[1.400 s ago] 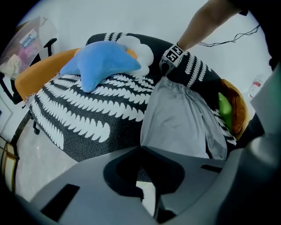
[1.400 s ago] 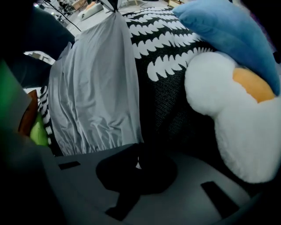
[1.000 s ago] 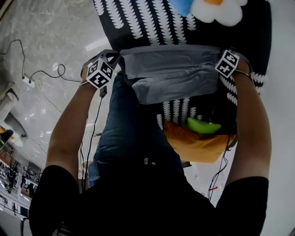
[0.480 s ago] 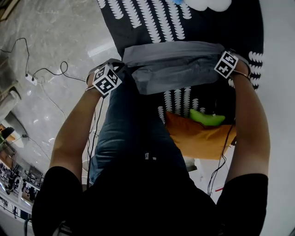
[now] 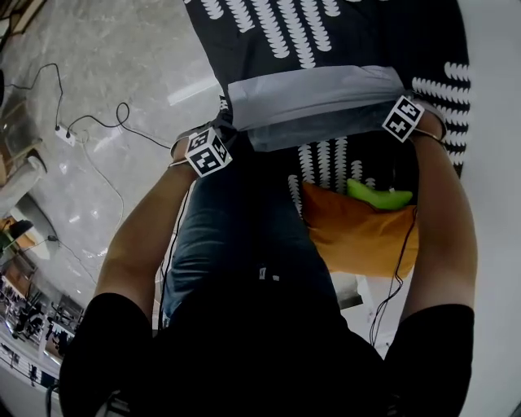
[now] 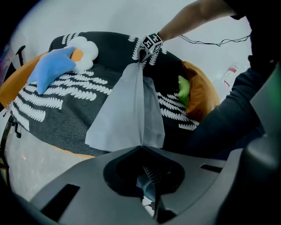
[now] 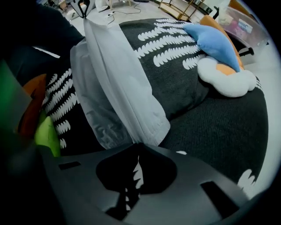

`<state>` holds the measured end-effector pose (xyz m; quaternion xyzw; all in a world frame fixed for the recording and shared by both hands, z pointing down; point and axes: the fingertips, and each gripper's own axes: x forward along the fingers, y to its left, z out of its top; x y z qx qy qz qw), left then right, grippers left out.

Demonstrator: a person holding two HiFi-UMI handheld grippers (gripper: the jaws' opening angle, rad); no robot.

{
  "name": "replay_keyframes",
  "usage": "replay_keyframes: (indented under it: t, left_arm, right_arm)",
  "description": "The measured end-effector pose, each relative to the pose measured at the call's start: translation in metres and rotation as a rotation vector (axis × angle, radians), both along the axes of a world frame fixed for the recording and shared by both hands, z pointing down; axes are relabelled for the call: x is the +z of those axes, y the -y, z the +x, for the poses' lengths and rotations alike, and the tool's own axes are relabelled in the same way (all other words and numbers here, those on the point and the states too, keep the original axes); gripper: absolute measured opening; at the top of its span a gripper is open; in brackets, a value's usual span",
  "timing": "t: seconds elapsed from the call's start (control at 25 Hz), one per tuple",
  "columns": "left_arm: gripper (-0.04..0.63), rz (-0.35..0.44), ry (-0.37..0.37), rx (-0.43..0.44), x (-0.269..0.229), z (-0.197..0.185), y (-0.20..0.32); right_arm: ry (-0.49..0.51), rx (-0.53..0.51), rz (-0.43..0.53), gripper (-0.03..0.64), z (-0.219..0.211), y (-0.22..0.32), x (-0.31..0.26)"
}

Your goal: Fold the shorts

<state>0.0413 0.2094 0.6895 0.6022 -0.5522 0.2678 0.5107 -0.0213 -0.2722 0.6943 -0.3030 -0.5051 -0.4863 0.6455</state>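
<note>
The grey shorts (image 5: pixel 313 102) hang stretched between both grippers over a black cushion with white leaf print (image 5: pixel 342 37). My left gripper (image 5: pixel 221 132) is shut on the shorts' left end, with its marker cube beside the person's jeans. My right gripper (image 5: pixel 400 104) is shut on the right end. In the left gripper view the cloth (image 6: pixel 129 110) runs in a taut ridge from my jaws (image 6: pixel 142 148) to the right gripper (image 6: pixel 149 44). From the right gripper (image 7: pixel 137 144), the shorts (image 7: pixel 116 77) reach up to the left gripper (image 7: pixel 83 8).
An orange cushion (image 5: pixel 358 232) with a green toy (image 5: pixel 378 195) lies near the person's right leg. A blue star pillow (image 6: pixel 52 68) and a white flower pillow (image 6: pixel 85 48) rest on the far side of the black cushion. Cables (image 5: pixel 98 130) trail across the marble floor at left.
The left gripper has moved right and nearer the person, and the right one has come nearer too. The shorts hang shorter between them and lie closer to the cushion's near edge.
</note>
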Motion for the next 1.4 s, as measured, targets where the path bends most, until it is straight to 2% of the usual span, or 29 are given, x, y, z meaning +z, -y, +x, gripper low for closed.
replay_keyframes:
  t: [0.24, 0.44, 0.72, 0.92, 1.04, 1.12, 1.32, 1.4]
  left_arm:
    - [0.020, -0.008, -0.033, 0.044, 0.005, 0.032, 0.002]
    - [0.020, -0.020, -0.061, 0.107, 0.023, 0.063, 0.011]
    - [0.020, -0.016, -0.093, 0.159, 0.052, 0.093, 0.021]
    - [0.020, -0.022, -0.105, 0.153, 0.063, 0.096, 0.020]
    - [0.020, 0.011, -0.107, 0.168, 0.065, 0.097, 0.028]
    - [0.020, 0.031, -0.111, 0.181, 0.070, 0.102, 0.034]
    - [0.020, 0.015, -0.108, 0.179, 0.080, 0.110, 0.034]
    - [0.021, 0.027, -0.105, 0.178, 0.080, 0.113, 0.037]
  right_arm:
    - [-0.005, 0.041, 0.015, 0.008, 0.040, 0.005, 0.007]
    - [-0.001, 0.036, 0.033, 0.008, 0.066, 0.017, 0.026]
    - [0.004, 0.089, 0.025, 0.006, 0.082, 0.025, 0.048]
    - [-0.002, 0.076, 0.035, 0.006, 0.086, 0.026, 0.059]
    - [-0.006, 0.071, 0.058, 0.006, 0.093, 0.033, 0.066]
    - [-0.015, 0.082, 0.077, 0.006, 0.099, 0.038, 0.072]
    - [-0.064, 0.115, 0.080, 0.008, 0.109, 0.032, 0.084]
    - [-0.069, 0.164, 0.076, 0.036, 0.113, 0.028, 0.086]
